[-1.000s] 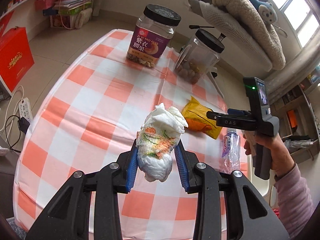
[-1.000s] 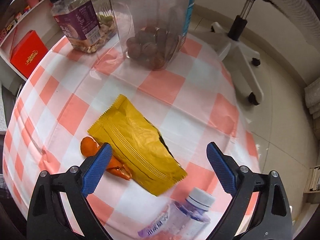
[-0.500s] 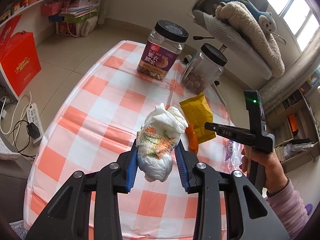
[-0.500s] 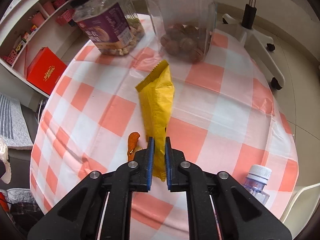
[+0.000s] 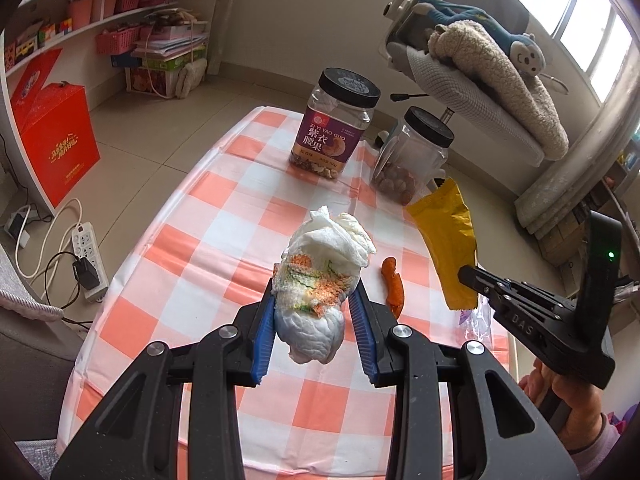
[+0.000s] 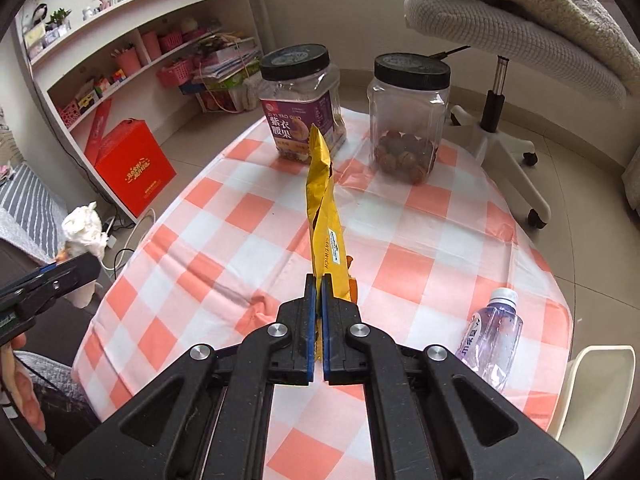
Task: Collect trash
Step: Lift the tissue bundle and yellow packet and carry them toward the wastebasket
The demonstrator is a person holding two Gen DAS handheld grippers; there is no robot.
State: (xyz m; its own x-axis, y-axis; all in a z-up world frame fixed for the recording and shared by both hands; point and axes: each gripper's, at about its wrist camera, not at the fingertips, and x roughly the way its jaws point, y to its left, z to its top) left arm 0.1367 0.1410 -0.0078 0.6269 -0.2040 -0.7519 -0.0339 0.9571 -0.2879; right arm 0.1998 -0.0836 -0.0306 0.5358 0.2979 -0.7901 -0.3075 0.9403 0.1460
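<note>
My left gripper [image 5: 317, 302] is shut on a crumpled white tissue wad [image 5: 320, 280] with orange and green stains, held above the checked table [image 5: 224, 216]. My right gripper [image 6: 321, 284] is shut on a yellow snack wrapper [image 6: 324, 208] and holds it up off the table; the wrapper also shows in the left wrist view [image 5: 448, 236]. An orange peel [image 5: 393, 286] lies on the cloth between the grippers. A small plastic water bottle [image 6: 494, 334] lies near the table's right edge.
Two black-lidded jars stand at the table's far end: a purple-labelled nut jar [image 5: 338, 128] and a clear one [image 5: 416, 156]. An office chair [image 6: 504, 64] with a fleece stands behind. A red box [image 5: 52, 136] and power strip [image 5: 88, 256] are on the floor at left.
My right gripper closed on the yellow wrapper and lifted it off the table, uncovering the orange peel. Both grippers have pulled back and up; the left still holds the tissue.
</note>
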